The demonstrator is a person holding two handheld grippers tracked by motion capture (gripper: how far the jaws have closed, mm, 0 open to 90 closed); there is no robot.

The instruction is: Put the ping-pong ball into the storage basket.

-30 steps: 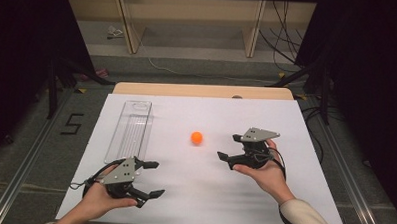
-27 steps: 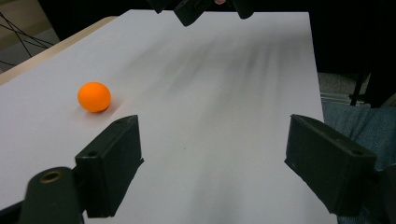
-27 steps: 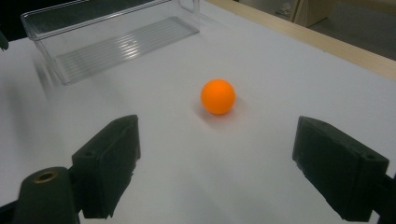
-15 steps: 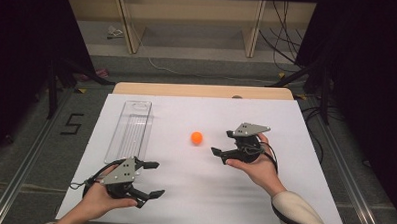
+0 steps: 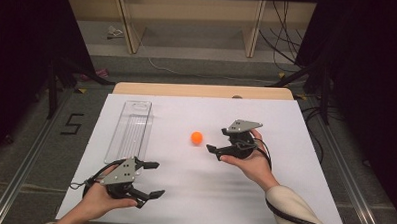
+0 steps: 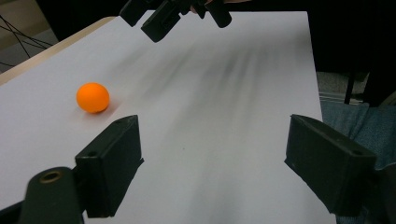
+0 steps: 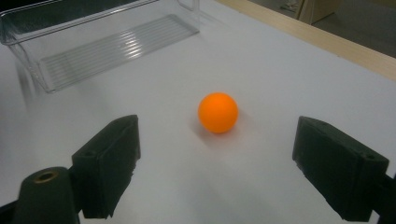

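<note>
Two grippers: both held low over the white counter [image 5: 283, 195], jaws spread wide and empty.
Right gripper [image 5: 216, 148]: right hand [image 5: 250, 161] reaches forward from the near right, jaws aimed left at the ball, just beside it, not touching.
Left gripper [image 5: 154, 179]: rests near the front left edge, jaws pointing right.
Orange ball [image 5: 197, 137]: round, no long axis; sits mid-counter.
Clear tray [image 5: 131, 129]: lies left of the ball, long axis running front to back.

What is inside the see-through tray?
Nothing: the clear tray is empty, its ribbed floor bare. The orange ball sits outside it on the white table.
</note>
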